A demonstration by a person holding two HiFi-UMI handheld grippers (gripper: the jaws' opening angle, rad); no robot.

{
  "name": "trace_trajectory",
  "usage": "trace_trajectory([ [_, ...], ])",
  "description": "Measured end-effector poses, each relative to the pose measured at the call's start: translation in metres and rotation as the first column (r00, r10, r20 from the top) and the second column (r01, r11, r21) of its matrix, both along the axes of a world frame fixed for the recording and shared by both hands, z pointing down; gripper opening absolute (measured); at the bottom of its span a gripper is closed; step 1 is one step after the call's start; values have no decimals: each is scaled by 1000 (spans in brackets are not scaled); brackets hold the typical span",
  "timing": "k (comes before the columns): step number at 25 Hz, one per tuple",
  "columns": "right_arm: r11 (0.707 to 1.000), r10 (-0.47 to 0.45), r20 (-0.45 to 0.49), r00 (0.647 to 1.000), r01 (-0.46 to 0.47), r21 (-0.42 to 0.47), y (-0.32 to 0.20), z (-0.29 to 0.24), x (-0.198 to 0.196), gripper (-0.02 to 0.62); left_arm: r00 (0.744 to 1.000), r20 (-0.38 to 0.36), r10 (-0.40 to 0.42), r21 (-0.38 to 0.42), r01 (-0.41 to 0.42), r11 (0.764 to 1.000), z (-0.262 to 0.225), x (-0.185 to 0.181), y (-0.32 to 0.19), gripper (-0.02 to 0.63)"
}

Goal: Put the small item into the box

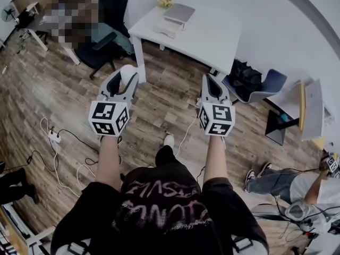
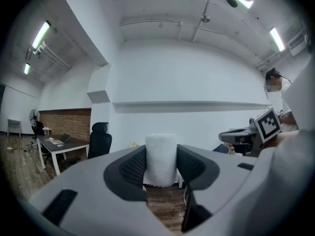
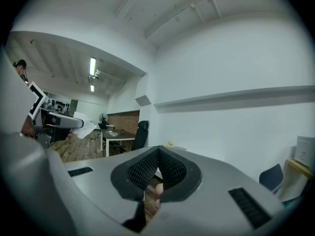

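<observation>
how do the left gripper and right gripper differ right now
The left gripper has its jaws spread wide; the right gripper has its jaws closed together. The left gripper clamps a white cylinder; the right gripper holds nothing. Both are held out level, side by side, over the wooden floor.

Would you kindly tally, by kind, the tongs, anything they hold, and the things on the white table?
Tongs: 2, left tongs and right tongs
White roll, gripped in the left tongs: 1
Flat grey object on the white table: 1
White flat item: 1
Yellow item: 1
Total: 6
</observation>
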State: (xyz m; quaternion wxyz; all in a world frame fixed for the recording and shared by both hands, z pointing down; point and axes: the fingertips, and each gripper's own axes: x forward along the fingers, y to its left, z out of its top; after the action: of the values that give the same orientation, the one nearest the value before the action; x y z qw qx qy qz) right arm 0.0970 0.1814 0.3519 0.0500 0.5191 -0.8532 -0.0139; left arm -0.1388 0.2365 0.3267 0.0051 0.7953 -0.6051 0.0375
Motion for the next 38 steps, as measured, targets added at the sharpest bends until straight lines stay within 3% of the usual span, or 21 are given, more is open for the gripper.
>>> trace_trajectory([
  [7,1000,-15,11,1000,15,-12,-73,10,-10,9,1000,13,-14,-14,15,1000,8,-8,-68,181],
  [20,999,-20,46,999,21,-31,-203,17,9,11,999,22,-23,-55,24,998,21,10,-200,181],
  [28,999,-34,71,997,36,-36,-243,17,23,9,999,51,-5,-46,7,999,16,30,-236,179],
  [38,996,-55,76,996,59,-63,-276,20,13,11,1000,24,19,-51,-18,999,18,26,-272,178],
])
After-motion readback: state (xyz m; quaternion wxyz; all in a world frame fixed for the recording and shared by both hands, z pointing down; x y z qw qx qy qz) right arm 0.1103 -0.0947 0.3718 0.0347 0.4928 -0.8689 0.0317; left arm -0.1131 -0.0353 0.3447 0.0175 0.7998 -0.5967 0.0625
